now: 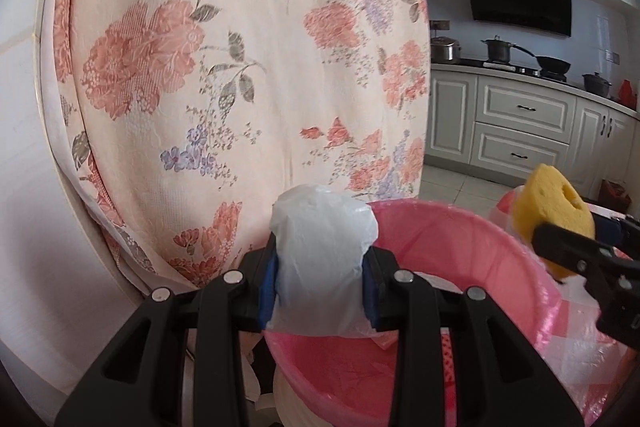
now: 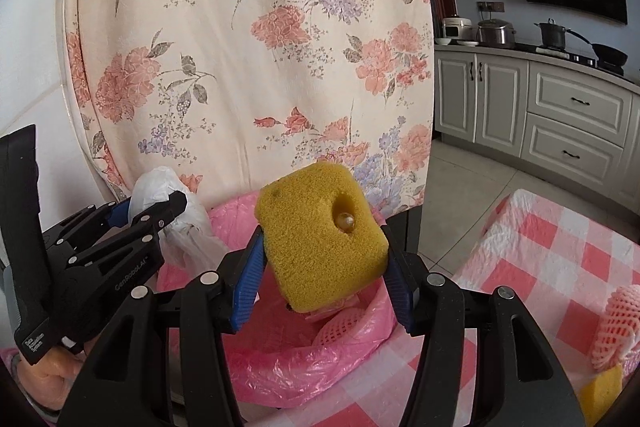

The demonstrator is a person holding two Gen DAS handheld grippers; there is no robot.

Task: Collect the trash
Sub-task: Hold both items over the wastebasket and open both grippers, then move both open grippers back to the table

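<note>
My left gripper [image 1: 322, 287] is shut on a crumpled white plastic bag [image 1: 324, 259] and holds it over the near rim of the bin lined with a pink bag [image 1: 472, 239]. My right gripper [image 2: 324, 291] is shut on a yellow sponge [image 2: 320, 239] with a round hole, held above the same bin [image 2: 304, 367]. The sponge also shows at the right of the left wrist view [image 1: 552, 215], and the white bag at the left of the right wrist view [image 2: 160, 195]. Pink foam netting [image 2: 340, 331] lies inside the bin.
A floral cloth [image 1: 248, 67] hangs right behind the bin. A table with a red-checked cover [image 2: 552, 251] stands on the right, with pink foam netting [image 2: 618, 323] and another yellow sponge [image 2: 600, 391] on it. Kitchen cabinets [image 2: 560, 115] line the far right.
</note>
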